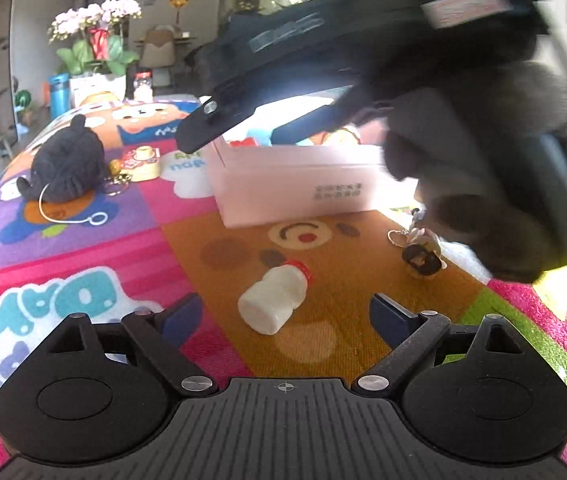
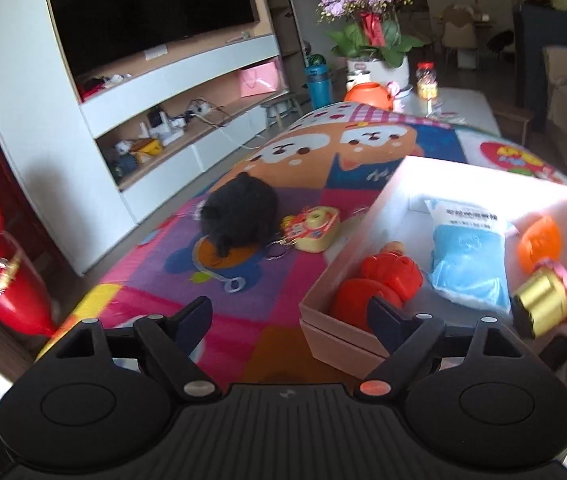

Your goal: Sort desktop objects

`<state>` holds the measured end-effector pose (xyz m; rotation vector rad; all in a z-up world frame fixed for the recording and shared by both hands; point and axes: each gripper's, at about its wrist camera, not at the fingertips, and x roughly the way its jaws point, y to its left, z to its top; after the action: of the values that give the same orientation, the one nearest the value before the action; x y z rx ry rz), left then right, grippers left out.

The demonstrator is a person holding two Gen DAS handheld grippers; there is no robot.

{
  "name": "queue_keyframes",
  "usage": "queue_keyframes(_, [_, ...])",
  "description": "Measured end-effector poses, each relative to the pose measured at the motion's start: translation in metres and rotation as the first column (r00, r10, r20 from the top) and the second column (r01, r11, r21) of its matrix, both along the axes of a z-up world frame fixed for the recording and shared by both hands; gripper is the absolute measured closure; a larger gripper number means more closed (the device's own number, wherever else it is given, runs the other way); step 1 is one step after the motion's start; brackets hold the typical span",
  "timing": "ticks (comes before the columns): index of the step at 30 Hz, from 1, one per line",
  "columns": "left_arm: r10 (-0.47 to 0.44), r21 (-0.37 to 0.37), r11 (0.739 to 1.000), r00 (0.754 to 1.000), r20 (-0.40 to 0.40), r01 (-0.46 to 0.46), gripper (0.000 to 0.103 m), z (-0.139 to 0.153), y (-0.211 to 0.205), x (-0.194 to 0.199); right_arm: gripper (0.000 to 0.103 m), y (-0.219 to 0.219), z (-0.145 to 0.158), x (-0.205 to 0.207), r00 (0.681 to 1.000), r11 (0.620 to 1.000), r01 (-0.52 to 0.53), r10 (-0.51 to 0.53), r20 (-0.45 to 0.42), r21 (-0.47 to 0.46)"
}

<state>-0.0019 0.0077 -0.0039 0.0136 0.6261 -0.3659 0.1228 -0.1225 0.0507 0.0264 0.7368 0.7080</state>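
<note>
On the cartoon-printed mat [image 1: 83,248], a small white bottle [image 1: 273,300] with a red cap [image 1: 302,269] lies on its side over the brown patch. Its long axis runs diagonally in the left wrist view: base toward the camera and lower left, cap away toward the upper right, pointing roughly at the near wall of the box [image 1: 295,192]. The bottle rests between the fingers of the left gripper [image 1: 285,320] and a little ahead of them; the fingers stand wide apart and neither pad touches it. To its right lies a dark-and-gold keychain charm [image 1: 421,256], apart from the bottle. At far left sits a black plush [image 1: 67,164], with a yellow toy [image 1: 145,164] just beside it.

Above the box, the right gripper [image 1: 243,128] crosses the left wrist view, blurred, its fingers spread and empty; a gloved hand [image 1: 483,160] carries it. From the right wrist view the same gripper [image 2: 289,314] hangs over the box's near left corner, jaws open with nothing between them. Inside the box [image 2: 323,300] lie a red toy [image 2: 379,280], a blue packet [image 2: 469,264], an orange ball [image 2: 539,244] and a gold cylinder [image 2: 543,304].
</note>
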Motion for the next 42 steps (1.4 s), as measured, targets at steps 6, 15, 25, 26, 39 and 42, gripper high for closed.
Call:
queue_keyframes(6, [0.008,0.004,1.000,1.000,-0.002,-0.008,0.008,0.000,0.000,0.000,0.017,-0.024,0.010,-0.033,1.000,0.999,-0.025,0.026,-0.018,0.046])
queue_keyframes(15, [0.047,0.008,0.999,0.998,-0.045,-0.047,0.007,-0.002,0.002,0.007,0.016,-0.092,0.011,-0.080,0.937,0.956,0.263,-0.222,0.269,-0.127])
queue_keyframes(25, [0.058,0.031,0.998,0.998,-0.009,-0.057,0.006,-0.001,-0.001,0.000,0.009,-0.155,-0.015,0.003,0.862,0.867,0.494,-0.499,0.095,0.074])
queue_keyframes(26, [0.060,0.027,0.998,0.998,-0.012,-0.060,0.006,-0.001,-0.001,0.000,0.009,-0.158,-0.018,0.011,0.874,0.872,0.478,-0.484,0.042,0.104])
queue_keyframes(39, [0.073,0.011,0.997,0.997,-0.032,-0.073,0.006,-0.002,0.002,0.003,0.002,-0.092,-0.006,-0.025,0.954,0.960,0.256,-0.269,0.130,0.111])
queue_keyframes(42, [0.082,0.015,0.997,0.996,-0.019,-0.082,0.006,-0.001,0.001,0.001,0.002,-0.089,0.003,-0.043,0.938,0.967,0.252,-0.254,0.237,0.036])
